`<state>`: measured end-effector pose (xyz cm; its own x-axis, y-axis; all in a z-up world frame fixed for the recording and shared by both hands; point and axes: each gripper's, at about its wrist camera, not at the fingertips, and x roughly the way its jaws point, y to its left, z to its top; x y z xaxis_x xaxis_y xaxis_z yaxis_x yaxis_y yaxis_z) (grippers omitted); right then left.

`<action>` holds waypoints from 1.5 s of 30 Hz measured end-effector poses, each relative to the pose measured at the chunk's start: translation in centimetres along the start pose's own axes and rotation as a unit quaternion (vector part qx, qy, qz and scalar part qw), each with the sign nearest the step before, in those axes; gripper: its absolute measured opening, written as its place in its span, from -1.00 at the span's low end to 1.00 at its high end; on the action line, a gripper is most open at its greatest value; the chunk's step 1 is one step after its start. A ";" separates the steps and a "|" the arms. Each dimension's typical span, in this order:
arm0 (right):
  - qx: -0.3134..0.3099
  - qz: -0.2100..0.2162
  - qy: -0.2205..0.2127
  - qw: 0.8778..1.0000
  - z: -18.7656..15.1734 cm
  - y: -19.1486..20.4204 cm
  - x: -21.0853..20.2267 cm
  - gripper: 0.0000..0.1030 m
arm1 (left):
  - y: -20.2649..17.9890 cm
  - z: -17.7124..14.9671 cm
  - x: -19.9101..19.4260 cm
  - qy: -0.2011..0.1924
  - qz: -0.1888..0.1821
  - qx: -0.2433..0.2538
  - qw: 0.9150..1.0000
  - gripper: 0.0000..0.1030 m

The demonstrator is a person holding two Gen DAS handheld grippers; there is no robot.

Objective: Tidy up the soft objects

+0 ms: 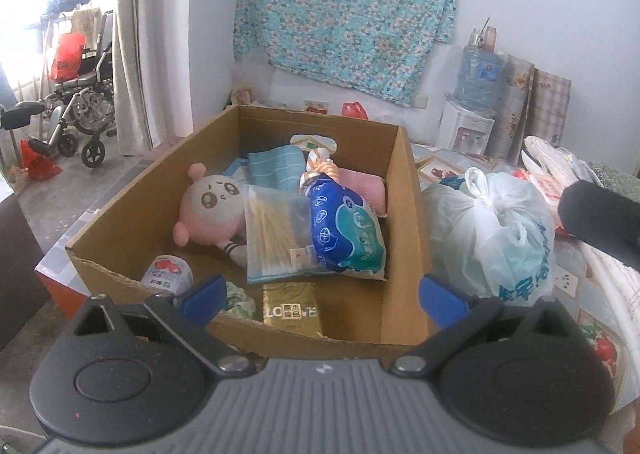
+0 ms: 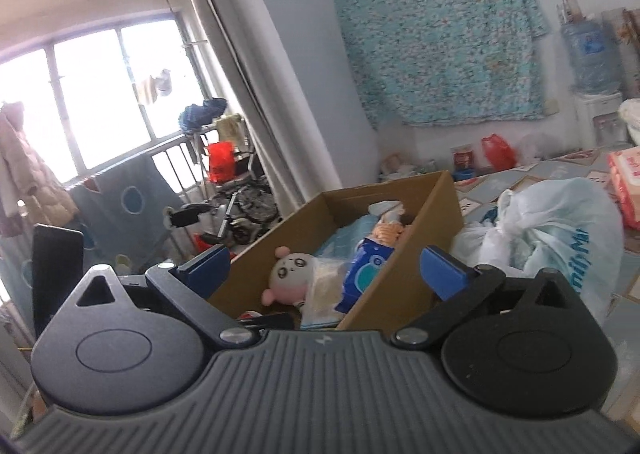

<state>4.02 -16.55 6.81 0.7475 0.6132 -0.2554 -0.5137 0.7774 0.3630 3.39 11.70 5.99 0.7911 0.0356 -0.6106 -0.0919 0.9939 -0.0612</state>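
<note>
Both grippers' fingers [image 1: 204,296] [image 2: 442,272] spread wide, empty; cardboard box [image 1: 404,190] of soft things lies just beyond them.

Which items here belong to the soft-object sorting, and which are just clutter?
Job: cardboard box; plush toy; blue tissue pack; teal cloth; pink cloth; both hand-held grippers, left and right, open and empty.

Clutter: tied plastic bag; wheelchair; water dispenser; floral wall cloth.
</note>
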 end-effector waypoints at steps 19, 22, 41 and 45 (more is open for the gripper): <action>-0.089 -0.140 0.100 0.981 -3.4 3.7 1.1 0.98 | 2.9 -2.3 -2.9 0.011 0.026 -0.002 1.000 1.00; -0.090 -0.147 0.120 0.978 -4.2 3.7 1.8 0.98 | 3.6 -2.8 -2.7 0.023 0.025 -0.019 0.999 1.00; -0.073 -0.165 0.164 0.970 -4.9 1.7 4.7 0.98 | 2.3 -3.2 -1.4 0.049 0.064 0.017 0.997 1.00; -0.069 -0.166 0.172 0.968 -5.1 1.6 5.2 0.97 | 2.3 -3.2 -1.1 0.052 0.073 0.020 0.996 1.00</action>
<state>4.95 -11.39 1.53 0.7086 0.3174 -0.6302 -0.3378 0.9367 0.0919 0.38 13.65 4.01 0.7038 0.1705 -0.6896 -0.1752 0.9824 0.0640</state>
